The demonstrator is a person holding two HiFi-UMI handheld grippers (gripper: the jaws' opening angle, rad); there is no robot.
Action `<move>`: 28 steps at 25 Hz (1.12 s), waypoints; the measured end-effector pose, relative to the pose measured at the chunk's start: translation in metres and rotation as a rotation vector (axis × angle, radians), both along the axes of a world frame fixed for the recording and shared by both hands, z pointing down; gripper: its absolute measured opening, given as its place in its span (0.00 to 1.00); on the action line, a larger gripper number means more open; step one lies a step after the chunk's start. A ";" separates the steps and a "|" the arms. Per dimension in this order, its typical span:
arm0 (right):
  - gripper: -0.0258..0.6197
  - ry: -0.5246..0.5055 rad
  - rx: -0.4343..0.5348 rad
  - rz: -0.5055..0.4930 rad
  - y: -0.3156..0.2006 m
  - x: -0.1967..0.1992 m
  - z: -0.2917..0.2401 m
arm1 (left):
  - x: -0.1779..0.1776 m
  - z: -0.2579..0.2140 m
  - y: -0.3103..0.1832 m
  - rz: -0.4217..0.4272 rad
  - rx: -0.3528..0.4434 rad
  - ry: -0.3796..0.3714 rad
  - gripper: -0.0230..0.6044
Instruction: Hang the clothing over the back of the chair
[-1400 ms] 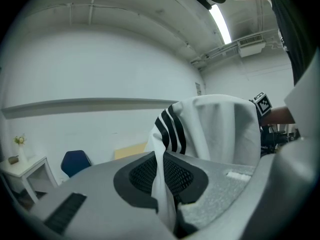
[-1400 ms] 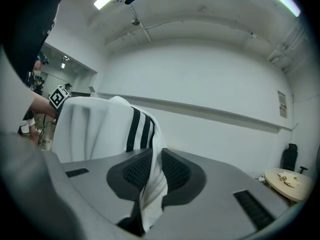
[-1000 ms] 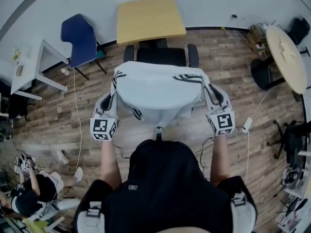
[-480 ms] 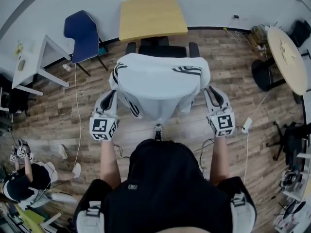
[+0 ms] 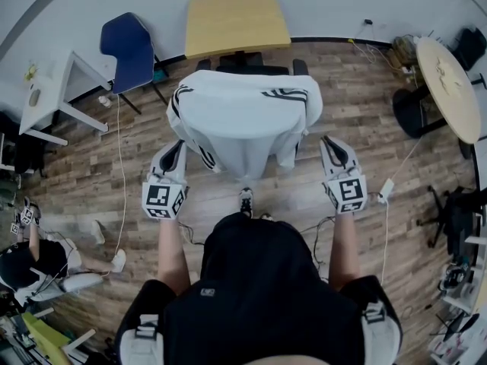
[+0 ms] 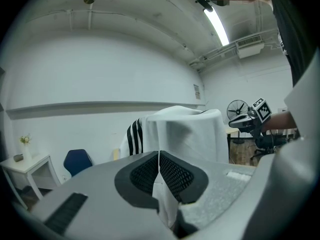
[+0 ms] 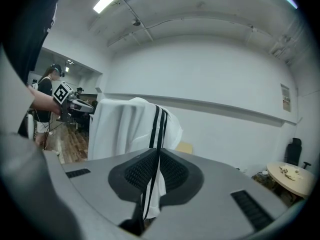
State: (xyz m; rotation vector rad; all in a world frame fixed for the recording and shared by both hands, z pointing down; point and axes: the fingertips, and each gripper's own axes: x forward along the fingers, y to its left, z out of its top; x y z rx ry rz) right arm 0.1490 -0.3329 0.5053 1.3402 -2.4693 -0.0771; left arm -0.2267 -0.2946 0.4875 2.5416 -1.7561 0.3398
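Since the white shirt now sits further over the chair back than 1 s ago, I judge the hang almost done; L gripper & R gripper both clamp its edges, so release comes next, prob.

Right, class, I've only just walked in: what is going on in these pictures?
A person stands behind a black office chair with a tool in each hand. A white top with black stripes is draped over the chair's back. The left tool and the right tool are each shut on a bit of its fabric, at the lower side corners. The top is hung but not yet let go.
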 end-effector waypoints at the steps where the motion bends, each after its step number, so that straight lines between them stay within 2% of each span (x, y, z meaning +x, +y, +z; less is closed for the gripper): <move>1: 0.06 0.003 -0.011 -0.003 0.005 0.002 0.003 | 0.002 0.000 0.004 -0.002 0.000 0.001 0.05; 10: 0.05 0.003 -0.039 -0.029 0.045 0.012 0.018 | 0.025 0.002 0.045 0.001 0.001 0.008 0.04; 16: 0.05 0.005 -0.060 -0.047 0.071 0.006 0.033 | 0.027 0.011 0.070 0.006 -0.016 0.004 0.04; 23: 0.05 0.018 -0.107 -0.091 0.099 -0.006 0.048 | 0.030 0.017 0.085 0.020 -0.039 -0.004 0.04; 28: 0.05 0.028 -0.117 -0.095 0.112 -0.004 0.054 | 0.045 0.020 0.093 0.051 -0.040 -0.012 0.04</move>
